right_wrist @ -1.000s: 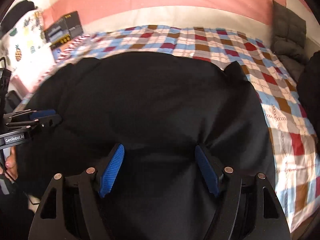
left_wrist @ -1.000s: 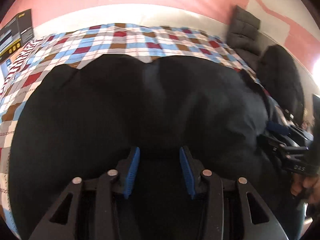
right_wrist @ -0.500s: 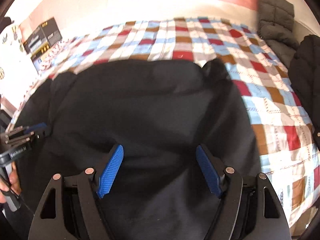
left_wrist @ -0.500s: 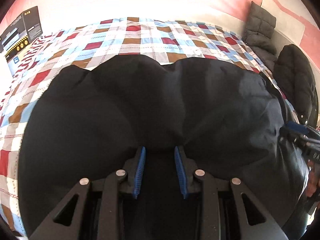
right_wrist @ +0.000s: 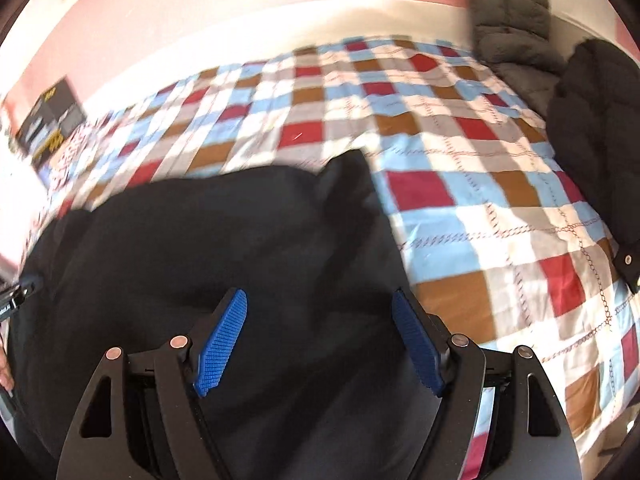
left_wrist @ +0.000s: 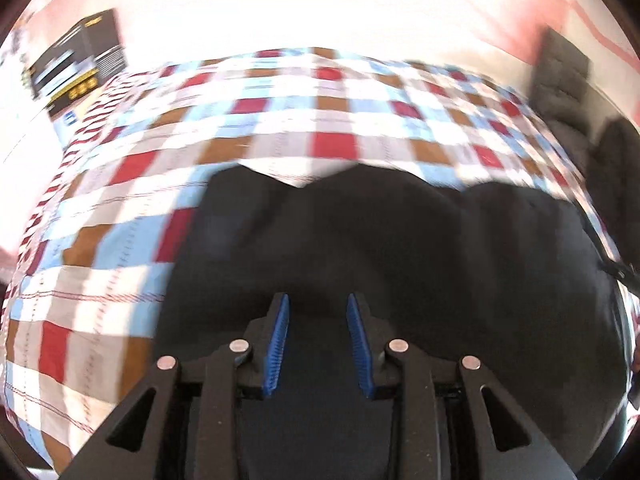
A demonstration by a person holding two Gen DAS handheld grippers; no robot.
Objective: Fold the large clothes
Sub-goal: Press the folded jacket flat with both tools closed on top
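Note:
A large black garment (left_wrist: 384, 248) lies spread on a checked bedspread (left_wrist: 120, 208); it also shows in the right wrist view (right_wrist: 224, 248). My left gripper (left_wrist: 317, 303) hovers over the garment's near part with its blue pads (left_wrist: 278, 340) apart and nothing between them. My right gripper (right_wrist: 320, 300) is wide open over the garment's right side, close to its right edge, blue pads (right_wrist: 416, 340) far apart and empty. A narrow flap of the garment (right_wrist: 352, 176) sticks out toward the far side.
A black box (left_wrist: 76, 68) stands at the far left of the bed by the pink wall. A grey quilted cushion (right_wrist: 508, 12) and a black puffy jacket (right_wrist: 596, 128) lie at the far right. The other gripper's tip (right_wrist: 16, 292) shows at the left edge.
Both grippers have pulled back and lifted, so more bedspread shows beyond the garment. The left jaws, narrowed half a second ago, have opened again. The views are blurred by motion.

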